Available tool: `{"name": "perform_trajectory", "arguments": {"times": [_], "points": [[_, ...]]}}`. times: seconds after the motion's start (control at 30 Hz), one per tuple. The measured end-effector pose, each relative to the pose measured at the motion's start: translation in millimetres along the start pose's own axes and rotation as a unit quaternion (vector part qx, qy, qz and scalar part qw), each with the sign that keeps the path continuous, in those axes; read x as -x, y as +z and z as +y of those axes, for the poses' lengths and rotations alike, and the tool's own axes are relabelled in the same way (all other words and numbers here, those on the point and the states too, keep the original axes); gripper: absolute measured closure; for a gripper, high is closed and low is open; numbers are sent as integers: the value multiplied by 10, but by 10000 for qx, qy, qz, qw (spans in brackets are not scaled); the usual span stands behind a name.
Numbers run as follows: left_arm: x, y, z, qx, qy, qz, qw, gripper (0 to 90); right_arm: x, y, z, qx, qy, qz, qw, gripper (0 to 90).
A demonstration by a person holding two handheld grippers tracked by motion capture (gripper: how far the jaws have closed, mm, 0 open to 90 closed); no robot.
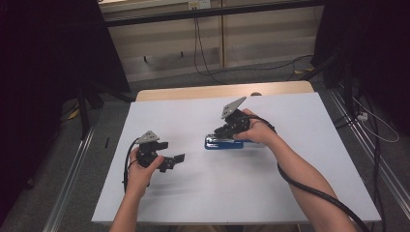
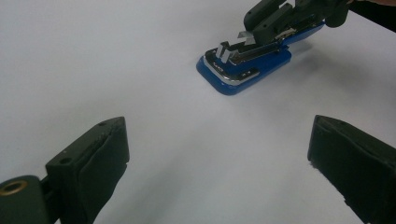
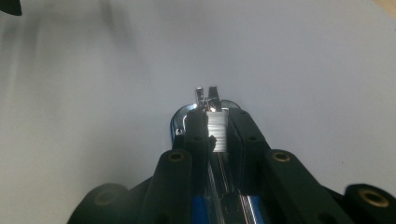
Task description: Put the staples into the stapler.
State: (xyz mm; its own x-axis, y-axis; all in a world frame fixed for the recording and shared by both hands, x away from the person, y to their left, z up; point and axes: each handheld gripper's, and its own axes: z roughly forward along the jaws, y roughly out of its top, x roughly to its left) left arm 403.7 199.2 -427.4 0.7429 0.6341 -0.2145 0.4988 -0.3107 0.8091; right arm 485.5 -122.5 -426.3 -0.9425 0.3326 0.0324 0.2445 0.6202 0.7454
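Blue plastic stapler with chrome metal magazine lies flat near the middle of the white table, slightly toward the far edge. Right gripper has its jaws drawn narrow, clamped on a strip of silver staples over the open stapler. Left gripper rests toward the left edge, jaws wide, nothing between them.

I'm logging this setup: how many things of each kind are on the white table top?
Blue stapler: 1
Strip of staples between the right gripper's jaws: 1
Handheld grippers, counting the left gripper: 2
Total: 4
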Motion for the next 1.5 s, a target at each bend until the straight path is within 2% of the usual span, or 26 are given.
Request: {"name": "perform_trajectory", "arguments": {"times": [0.5,0.83,1.5], "points": [[-16,-19,-1,22,-5,38,10000,55,18,77,84,-57,-127,70,9999,794],[-9,-10,2,15,1,14,10000,55,25,76,51,-47,-156,50,9999,794],[-16,-5,-1,28,-2,24,10000,55,31,118,51,-26,-242,158,9996,793]]}}
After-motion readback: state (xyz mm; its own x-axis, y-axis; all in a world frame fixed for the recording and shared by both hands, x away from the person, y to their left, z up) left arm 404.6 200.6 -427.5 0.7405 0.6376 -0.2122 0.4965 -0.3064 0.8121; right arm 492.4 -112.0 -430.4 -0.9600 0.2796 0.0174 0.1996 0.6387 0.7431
